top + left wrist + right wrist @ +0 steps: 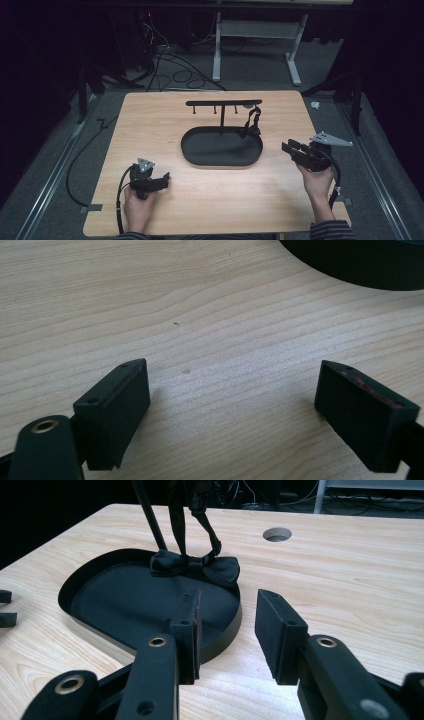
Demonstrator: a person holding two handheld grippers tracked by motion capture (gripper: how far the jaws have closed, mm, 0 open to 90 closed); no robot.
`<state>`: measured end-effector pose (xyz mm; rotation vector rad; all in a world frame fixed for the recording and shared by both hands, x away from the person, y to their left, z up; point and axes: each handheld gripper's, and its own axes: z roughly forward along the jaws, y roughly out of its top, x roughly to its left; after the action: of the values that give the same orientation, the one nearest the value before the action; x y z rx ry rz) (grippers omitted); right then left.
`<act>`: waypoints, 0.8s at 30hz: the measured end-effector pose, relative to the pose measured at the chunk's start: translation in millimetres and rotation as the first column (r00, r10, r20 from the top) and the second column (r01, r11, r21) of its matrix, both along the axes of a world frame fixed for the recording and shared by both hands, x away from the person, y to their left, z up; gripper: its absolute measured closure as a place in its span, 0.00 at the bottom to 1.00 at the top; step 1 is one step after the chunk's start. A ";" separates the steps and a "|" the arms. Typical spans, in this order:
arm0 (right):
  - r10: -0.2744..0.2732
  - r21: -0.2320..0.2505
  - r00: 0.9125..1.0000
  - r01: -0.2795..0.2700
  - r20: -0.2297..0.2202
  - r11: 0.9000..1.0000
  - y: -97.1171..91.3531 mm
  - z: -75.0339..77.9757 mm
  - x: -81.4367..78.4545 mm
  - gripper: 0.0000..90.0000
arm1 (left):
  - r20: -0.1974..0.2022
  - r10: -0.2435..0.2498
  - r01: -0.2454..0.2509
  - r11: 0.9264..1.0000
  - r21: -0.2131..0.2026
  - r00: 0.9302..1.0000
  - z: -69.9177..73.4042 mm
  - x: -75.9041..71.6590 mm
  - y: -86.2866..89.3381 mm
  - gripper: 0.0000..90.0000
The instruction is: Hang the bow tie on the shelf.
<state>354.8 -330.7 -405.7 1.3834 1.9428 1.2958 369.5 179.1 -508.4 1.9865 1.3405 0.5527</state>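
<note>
A black oval tray (215, 148) lies mid-table with a T-shaped rack (223, 103) rising from its back edge. From the rack's right end a black bow tie (249, 131) hangs by its strap, and its bow (196, 566) rests on the tray floor (125, 605). My left gripper (163, 180) is held low over bare wood at the front left, and its jaws (233, 366) stand wide open with nothing between them. Just right of the tray, my right gripper (286, 148) points at the tray's near rim. It (228, 598) is open and empty.
The tray's rim (360, 270) lies ahead of the left gripper. A round hole (276, 533) in the tabletop sits beyond the tray. Cables (170, 70) and a white table frame (295, 55) are on the floor behind the table.
</note>
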 end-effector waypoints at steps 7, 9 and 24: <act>-0.002 0.009 1.000 0.002 -0.003 1.000 -1.0 -3.8 -4.1 0.72 | 0.000 0.000 0.000 1.000 0.000 1.000 0.0 0.0 0.0 0.17; -0.003 0.011 1.000 0.003 -0.004 1.000 -0.8 -4.4 -4.8 0.72 | 0.001 0.001 -0.001 1.000 0.000 1.000 0.0 0.0 0.0 0.17; 0.015 0.020 1.000 -0.014 -0.026 1.000 4.9 -15.6 -10.1 0.72 | 0.001 0.000 0.000 1.000 0.000 1.000 0.0 0.0 0.0 0.17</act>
<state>344.7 -325.8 -421.3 1.4047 1.9653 1.3133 369.6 179.1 -508.5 1.9859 1.3407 0.5534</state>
